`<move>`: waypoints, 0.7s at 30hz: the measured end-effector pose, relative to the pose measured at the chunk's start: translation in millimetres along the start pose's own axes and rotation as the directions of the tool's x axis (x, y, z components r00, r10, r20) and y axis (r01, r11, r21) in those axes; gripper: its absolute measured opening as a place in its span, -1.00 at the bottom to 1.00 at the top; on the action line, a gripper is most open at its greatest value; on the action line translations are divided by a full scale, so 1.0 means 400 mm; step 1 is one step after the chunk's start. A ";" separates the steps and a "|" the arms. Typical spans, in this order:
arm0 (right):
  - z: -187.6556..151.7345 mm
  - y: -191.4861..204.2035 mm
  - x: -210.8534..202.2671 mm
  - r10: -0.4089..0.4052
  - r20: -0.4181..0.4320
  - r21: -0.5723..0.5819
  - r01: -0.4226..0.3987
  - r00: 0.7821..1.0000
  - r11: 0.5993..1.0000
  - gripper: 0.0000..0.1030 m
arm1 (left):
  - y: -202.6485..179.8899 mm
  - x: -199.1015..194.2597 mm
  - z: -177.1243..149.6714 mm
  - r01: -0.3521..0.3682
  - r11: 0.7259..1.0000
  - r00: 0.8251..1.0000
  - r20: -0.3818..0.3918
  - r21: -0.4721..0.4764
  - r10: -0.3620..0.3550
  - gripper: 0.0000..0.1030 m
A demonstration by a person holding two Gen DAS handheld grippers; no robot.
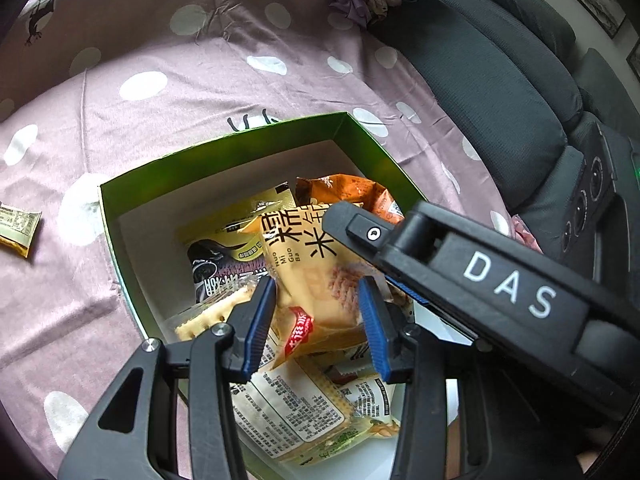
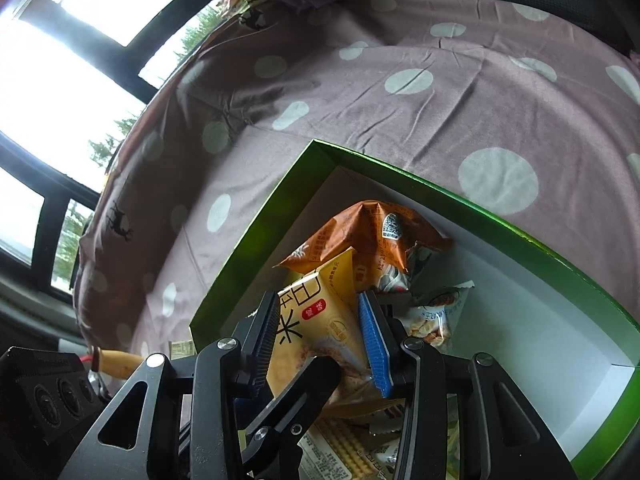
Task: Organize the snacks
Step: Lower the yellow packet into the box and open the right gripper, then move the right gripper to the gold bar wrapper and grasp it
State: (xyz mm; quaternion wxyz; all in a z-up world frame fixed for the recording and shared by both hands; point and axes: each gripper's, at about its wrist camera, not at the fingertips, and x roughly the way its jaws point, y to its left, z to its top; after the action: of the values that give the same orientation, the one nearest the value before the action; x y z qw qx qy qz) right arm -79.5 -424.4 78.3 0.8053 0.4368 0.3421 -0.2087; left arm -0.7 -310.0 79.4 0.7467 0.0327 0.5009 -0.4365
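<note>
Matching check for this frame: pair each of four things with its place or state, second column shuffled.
Things:
1. yellow rice-cracker packet
2. orange packet
3. small yellow packet
4. soda crackers in clear wrap

Places or states:
A. lying on the spotted bedsheet, outside the green box
B. gripped by both the left gripper and the right gripper
C. toward the box's far wall, behind the gripped packet
D. in the box, beside the left gripper's left finger

Pairs: 1-B, 2-C, 3-A, 4-D
</note>
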 end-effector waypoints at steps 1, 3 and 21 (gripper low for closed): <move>-0.001 0.006 -0.002 -0.016 0.007 -0.019 0.016 1.000 1.000 -0.14 | 0.004 -0.003 -0.002 0.007 1.000 1.000 -0.003 -0.007 -0.007 -0.16; -0.006 0.027 -0.011 -0.045 0.031 -0.069 0.047 0.999 0.997 -0.14 | 0.017 -0.012 -0.006 0.035 0.999 0.999 0.002 -0.031 -0.035 -0.15; -0.069 0.200 -0.109 0.137 0.213 -0.358 -0.053 0.967 0.932 0.59 | 0.275 -0.327 -0.144 -0.156 0.966 0.954 0.222 -0.208 0.202 0.69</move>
State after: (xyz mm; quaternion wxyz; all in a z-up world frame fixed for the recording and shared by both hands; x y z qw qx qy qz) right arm -68.6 -356.7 144.7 0.9139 0.2754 0.2547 -0.1553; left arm 17.9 -133.4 109.6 0.8384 -0.0459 0.4403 -0.3180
